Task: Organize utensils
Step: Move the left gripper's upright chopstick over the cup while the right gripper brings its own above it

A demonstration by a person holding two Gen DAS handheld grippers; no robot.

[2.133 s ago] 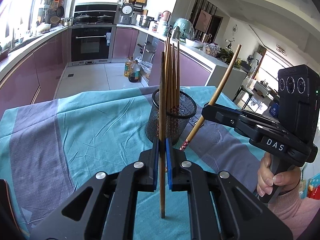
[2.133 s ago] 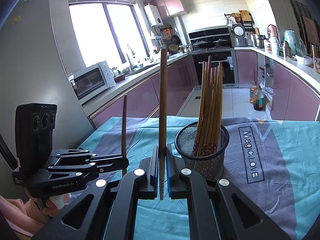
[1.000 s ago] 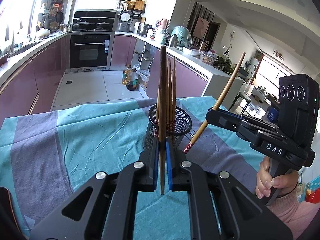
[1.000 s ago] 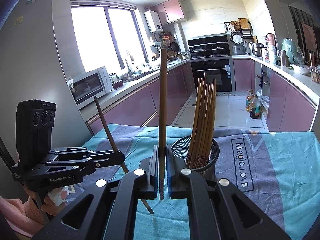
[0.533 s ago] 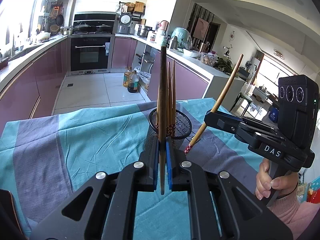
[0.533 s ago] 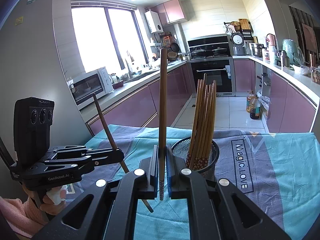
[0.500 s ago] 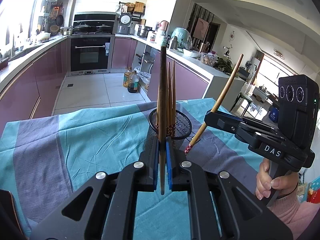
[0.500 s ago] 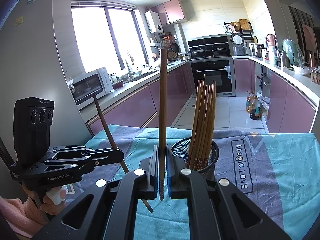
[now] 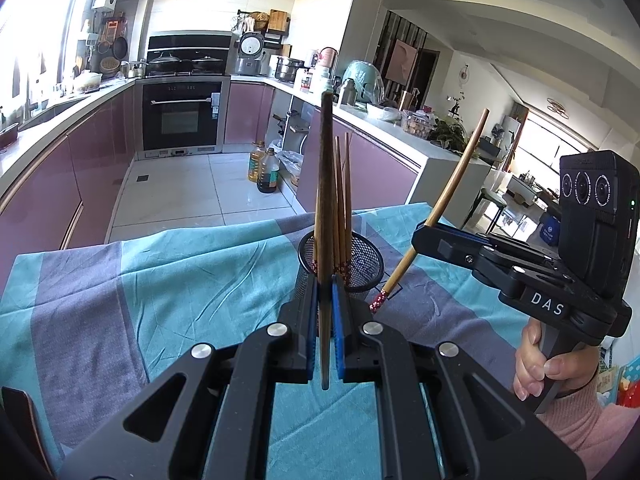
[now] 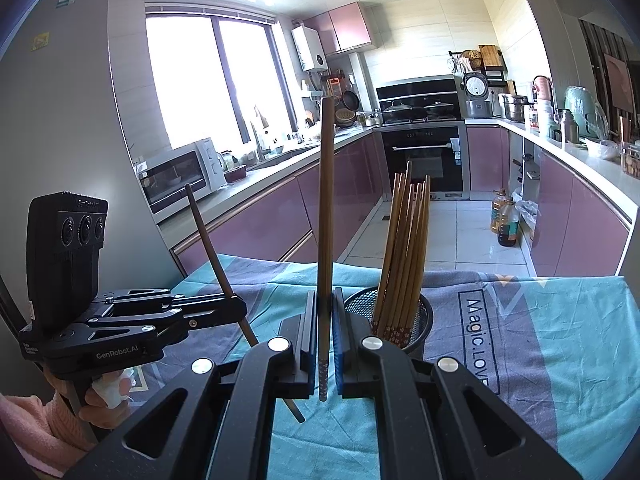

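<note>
Wooden chopsticks (image 10: pixel 402 256) stand bunched in a black mesh cup (image 10: pixel 420 320) on the teal and grey cloth (image 9: pixel 180 280) over the table, near its far edge toward the kitchen floor. Left gripper (image 9: pixel 325 320) has its jaws clamped on one upright chopstick (image 9: pixel 326 208), just in front of the cup. Right gripper (image 10: pixel 325 332) is likewise closed on another chopstick (image 10: pixel 326 208), held upright beside the cup. Neither held stick is in the cup.
</note>
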